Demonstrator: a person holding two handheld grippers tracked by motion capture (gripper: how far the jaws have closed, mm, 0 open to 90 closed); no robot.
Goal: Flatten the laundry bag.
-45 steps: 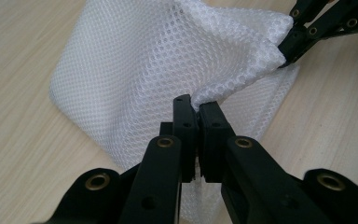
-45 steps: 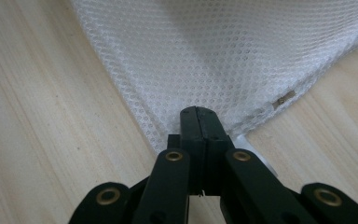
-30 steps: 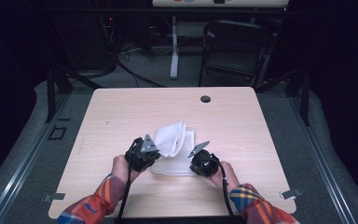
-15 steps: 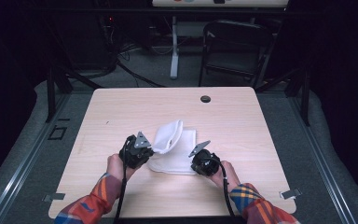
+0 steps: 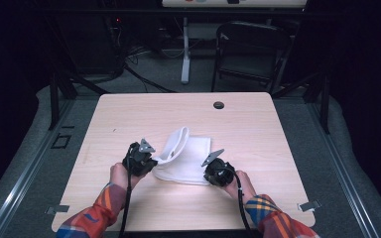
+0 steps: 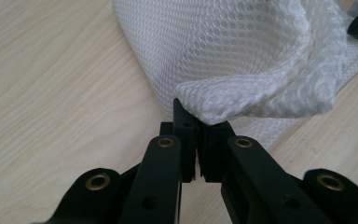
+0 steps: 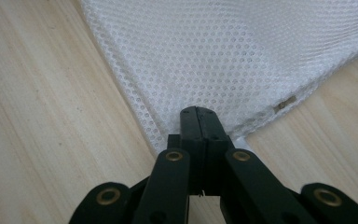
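A white mesh bag (image 5: 186,156) lies near the middle of the wooden table (image 5: 258,124). My left gripper (image 5: 151,161) is shut on a folded edge of the mesh bag (image 6: 242,60), lifting that side into a curl above the table. At the bag's near right corner my right gripper (image 5: 209,171) is shut on the mesh bag (image 7: 223,56), which lies flat there. A small metal zip pull (image 7: 286,102) shows on the bag's hem in the right gripper view.
A round cable hole (image 5: 219,105) sits near the table's far edge. A dark folding chair (image 5: 248,49) and a white stand (image 5: 185,49) are on the floor beyond the table. Bare wood lies to both sides of the bag.
My left gripper has moved left and toward the near edge, drawing the lifted fold of the bag with it. The right gripper has stayed in place.
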